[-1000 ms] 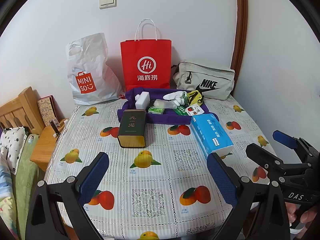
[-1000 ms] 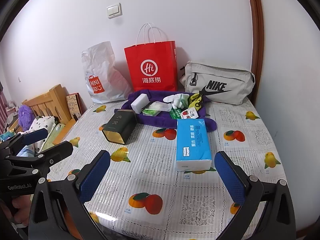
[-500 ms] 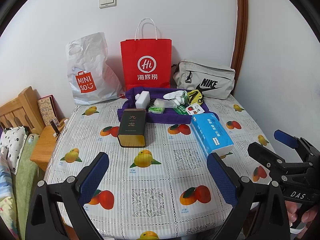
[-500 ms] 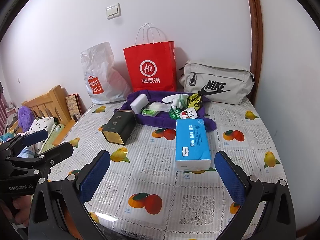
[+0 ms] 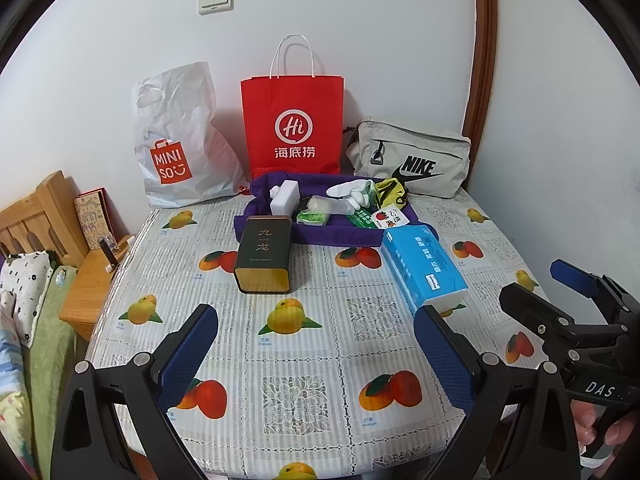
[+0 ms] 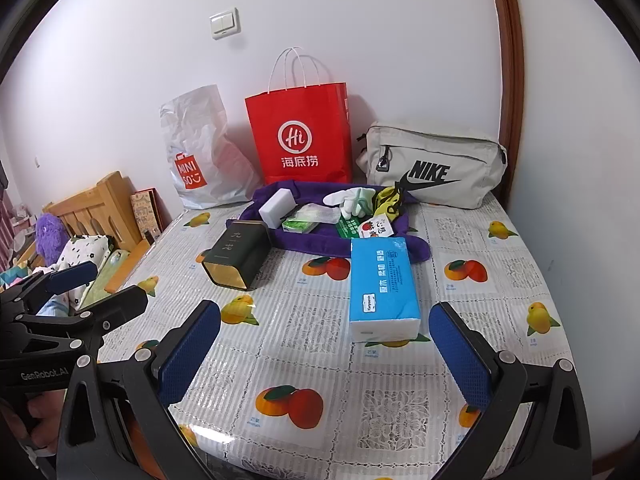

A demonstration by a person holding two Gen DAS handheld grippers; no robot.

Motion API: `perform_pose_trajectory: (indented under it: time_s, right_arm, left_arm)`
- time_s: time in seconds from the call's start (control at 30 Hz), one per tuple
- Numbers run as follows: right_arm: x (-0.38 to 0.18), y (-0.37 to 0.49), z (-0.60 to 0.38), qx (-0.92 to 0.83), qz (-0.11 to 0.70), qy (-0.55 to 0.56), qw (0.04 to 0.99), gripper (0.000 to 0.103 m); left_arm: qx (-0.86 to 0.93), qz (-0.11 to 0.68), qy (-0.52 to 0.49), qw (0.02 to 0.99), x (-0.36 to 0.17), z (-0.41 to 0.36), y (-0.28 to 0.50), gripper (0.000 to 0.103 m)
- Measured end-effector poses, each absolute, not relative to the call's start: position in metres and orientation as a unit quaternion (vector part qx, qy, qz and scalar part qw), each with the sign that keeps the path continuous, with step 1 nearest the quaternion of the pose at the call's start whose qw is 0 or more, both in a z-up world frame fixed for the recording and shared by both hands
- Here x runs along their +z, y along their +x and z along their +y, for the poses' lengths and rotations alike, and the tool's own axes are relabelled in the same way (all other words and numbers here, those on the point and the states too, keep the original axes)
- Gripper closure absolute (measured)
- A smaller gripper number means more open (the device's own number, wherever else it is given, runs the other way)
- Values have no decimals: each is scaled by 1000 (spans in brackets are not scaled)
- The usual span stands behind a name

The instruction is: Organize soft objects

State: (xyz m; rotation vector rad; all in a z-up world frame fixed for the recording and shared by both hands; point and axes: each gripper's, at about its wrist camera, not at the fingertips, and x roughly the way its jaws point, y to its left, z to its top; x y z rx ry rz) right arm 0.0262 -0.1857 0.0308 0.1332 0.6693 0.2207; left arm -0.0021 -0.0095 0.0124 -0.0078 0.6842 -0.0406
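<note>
Approach step, nothing gripped. Left tongs (image 5: 316, 354) spread, right tongs (image 6: 325, 354) spread, both empty. Next likely: reach frame-centre blue tissue pack (image 6: 382, 286), squeeze gently, carry to purple cloth tray (image 6: 316, 242).

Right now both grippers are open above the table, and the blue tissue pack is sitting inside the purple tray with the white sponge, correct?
Not quite. The blue tissue pack lies on the table, in front of the purple tray, not inside it; the right wrist view shows this plainly. The rest holds: the left gripper and right gripper are open, and the white sponge is in the tray.
</note>
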Motion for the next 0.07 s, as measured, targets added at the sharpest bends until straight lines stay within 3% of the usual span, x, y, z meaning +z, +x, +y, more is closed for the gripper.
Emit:
perform_pose_trajectory:
  time_s: [0.07]
  right_arm:
    - [30,27,-186,109,329,66,936,0]
  left_arm:
    - [-19,335,-3,942,11,-10,-2,4]
